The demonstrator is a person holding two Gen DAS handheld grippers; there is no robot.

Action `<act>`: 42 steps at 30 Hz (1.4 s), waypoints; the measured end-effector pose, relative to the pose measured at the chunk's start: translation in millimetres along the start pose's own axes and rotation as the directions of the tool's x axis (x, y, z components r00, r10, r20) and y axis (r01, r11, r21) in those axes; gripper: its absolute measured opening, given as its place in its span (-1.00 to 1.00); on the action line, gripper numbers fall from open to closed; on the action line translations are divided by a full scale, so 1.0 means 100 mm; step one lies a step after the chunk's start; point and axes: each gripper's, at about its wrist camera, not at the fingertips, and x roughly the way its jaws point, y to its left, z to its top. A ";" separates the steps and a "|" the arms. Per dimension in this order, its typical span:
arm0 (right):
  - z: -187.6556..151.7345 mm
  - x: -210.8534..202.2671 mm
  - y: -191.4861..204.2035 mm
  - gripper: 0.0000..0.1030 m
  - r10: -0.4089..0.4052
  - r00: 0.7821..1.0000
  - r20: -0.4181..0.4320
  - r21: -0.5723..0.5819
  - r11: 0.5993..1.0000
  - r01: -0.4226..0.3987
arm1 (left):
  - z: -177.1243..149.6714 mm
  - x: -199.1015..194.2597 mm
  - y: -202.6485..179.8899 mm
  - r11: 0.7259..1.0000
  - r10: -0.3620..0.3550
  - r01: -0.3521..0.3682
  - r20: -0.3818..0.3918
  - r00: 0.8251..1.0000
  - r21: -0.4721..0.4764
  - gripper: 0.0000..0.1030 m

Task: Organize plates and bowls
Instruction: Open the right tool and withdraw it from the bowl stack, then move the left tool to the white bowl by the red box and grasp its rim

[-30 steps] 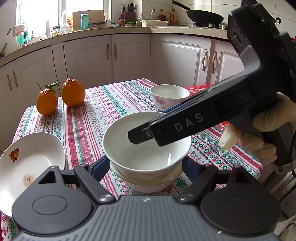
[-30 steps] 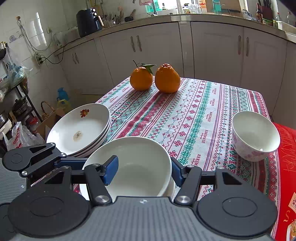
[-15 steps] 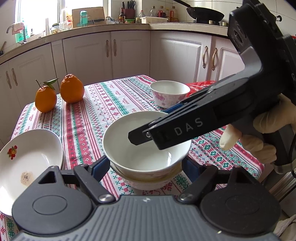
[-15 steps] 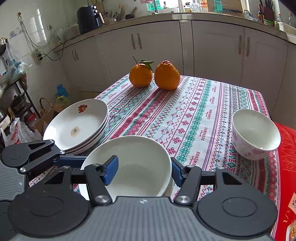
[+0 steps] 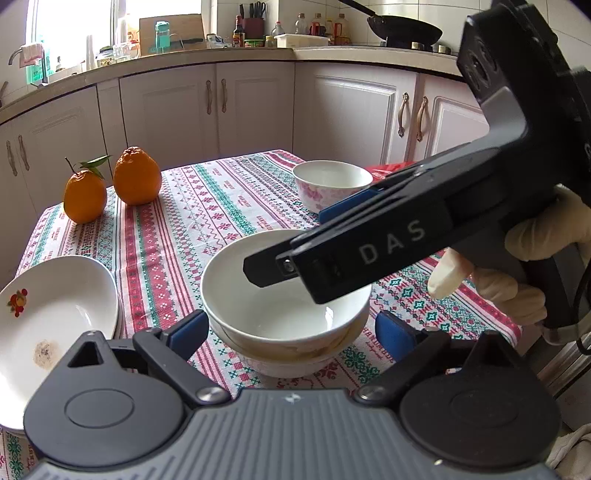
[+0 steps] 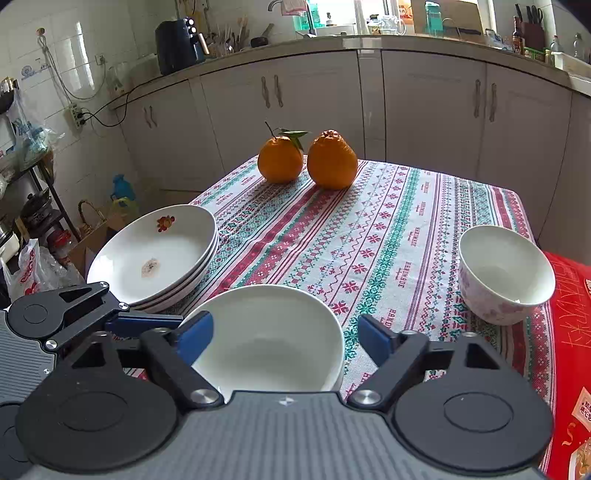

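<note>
Striped tabletop: white bowl nested on another, beside plate stack. Both grippers, left and right, opening, fingers off bowl. Risk: withdrawing finger clips rim, tips nest.

The right gripper crosses the left view and covers the far rim of the top bowl, so where its tips sit against that rim can't be made out. Beneath, the lower bowl shows only as a thin band; the rest is masked. The plates run off the left edge, and the left gripper's body hides their near side. In the right view, the camera housing cuts off the top bowl's near half. The red packet runs off the right edge, its print cut short. Counter bottles are too small to read.
</note>
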 end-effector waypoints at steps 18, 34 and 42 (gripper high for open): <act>-0.13 -0.56 -0.18 1.00 -0.134 0.983 0.123 0.016 0.991 0.133 | 0.17 -0.28 0.04 0.995 0.003 -0.009 0.059 0.998 0.101 0.96; -0.41 -0.46 -0.70 1.00 -0.322 0.944 0.067 0.087 0.945 0.316 | 0.86 0.09 0.02 0.980 -0.048 0.039 0.042 0.998 0.197 0.99; -0.43 -0.19 -1.00 1.00 -0.348 0.937 0.026 0.097 0.934 0.344 | 1.20 0.64 -0.03 0.966 -0.087 0.092 -0.034 0.996 0.240 0.99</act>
